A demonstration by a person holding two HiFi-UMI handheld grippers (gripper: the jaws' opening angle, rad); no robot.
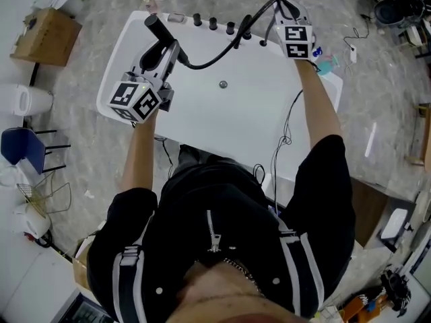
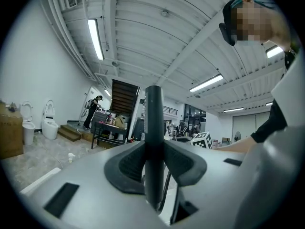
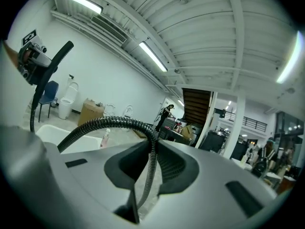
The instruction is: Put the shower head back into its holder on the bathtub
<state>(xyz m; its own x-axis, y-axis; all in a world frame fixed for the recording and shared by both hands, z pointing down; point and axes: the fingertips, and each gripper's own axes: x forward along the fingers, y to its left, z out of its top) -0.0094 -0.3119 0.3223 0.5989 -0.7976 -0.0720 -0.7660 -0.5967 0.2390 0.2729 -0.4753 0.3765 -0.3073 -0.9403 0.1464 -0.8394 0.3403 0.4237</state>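
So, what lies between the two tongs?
The black hose runs from the shower head in the left tongs to the right tongs; the head view shows it.

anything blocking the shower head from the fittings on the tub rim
Nothing visible. Only bare tub lies between the shower head and the rim fittings; its own hose, in the right gripper, arcs beside them. Which fitting is the holder is unclear.

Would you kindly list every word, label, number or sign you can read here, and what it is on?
No text can be read.
Left cube, right cube: black-and-white square patterns only, no letters.
Wall sign: too small to read.
Bottle label: too small to read.
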